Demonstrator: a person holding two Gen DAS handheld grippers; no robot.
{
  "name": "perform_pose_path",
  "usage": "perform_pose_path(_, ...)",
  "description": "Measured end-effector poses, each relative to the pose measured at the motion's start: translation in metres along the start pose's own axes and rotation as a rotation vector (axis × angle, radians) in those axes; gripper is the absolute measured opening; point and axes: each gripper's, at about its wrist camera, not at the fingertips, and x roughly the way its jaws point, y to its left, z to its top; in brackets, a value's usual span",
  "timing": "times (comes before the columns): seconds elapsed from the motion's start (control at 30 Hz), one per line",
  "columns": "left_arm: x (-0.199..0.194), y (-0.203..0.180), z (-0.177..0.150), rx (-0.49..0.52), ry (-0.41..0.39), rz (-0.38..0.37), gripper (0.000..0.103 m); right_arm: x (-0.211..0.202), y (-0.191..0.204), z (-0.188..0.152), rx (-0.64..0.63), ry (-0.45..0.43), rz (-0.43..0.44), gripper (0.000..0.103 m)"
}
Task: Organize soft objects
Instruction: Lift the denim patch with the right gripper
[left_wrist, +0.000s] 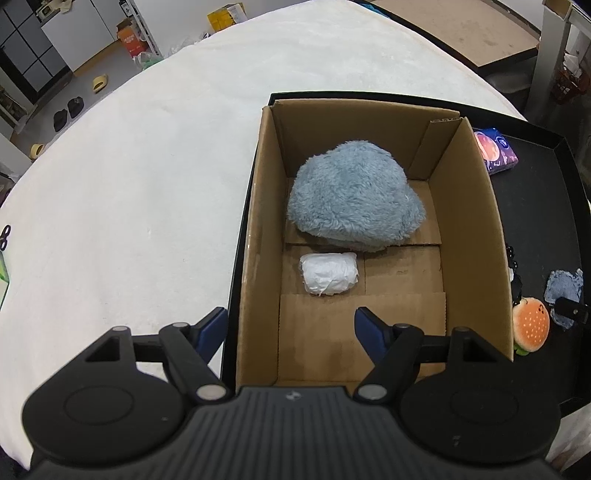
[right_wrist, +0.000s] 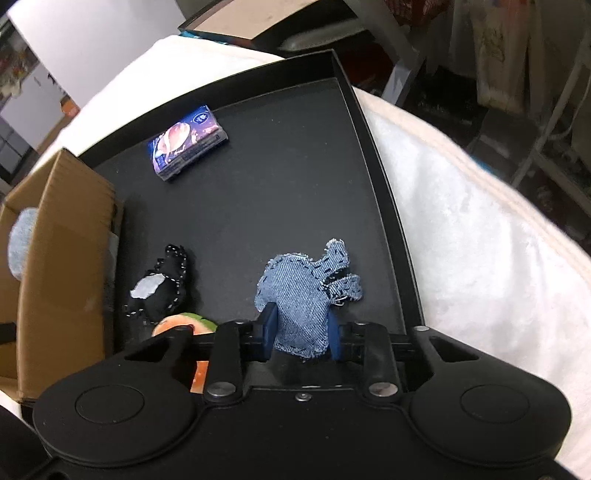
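A cardboard box stands on a black tray. In it lie a fluffy blue plush and a white wrapped bundle. My left gripper is open and empty above the box's near end, straddling its left wall. My right gripper is shut on a denim toy over the tray; the toy also shows in the left wrist view. A burger plush, a black stitched toy and a purple tissue pack lie on the tray.
The tray rests on a white fleece-covered table. The box stands left of my right gripper. The tray's raised rim runs along its right side. Floor clutter and furniture lie beyond the table.
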Motion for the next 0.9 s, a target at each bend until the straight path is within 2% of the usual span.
perform_pose_path(0.13,-0.002,-0.001,-0.001,0.013,-0.002,0.003,0.074,-0.005,-0.004,-0.001,0.029,0.008,0.013,0.020)
perform_pose_path(0.47,-0.004,0.004,-0.004,0.009,-0.001,-0.008,0.074,-0.034,-0.001,0.001,0.057,-0.042,0.018,0.020)
perform_pose_path(0.9,-0.009,0.019,-0.007,-0.013,-0.015,-0.053,0.074,-0.069,0.027,0.004,0.023,-0.118,0.009,0.020)
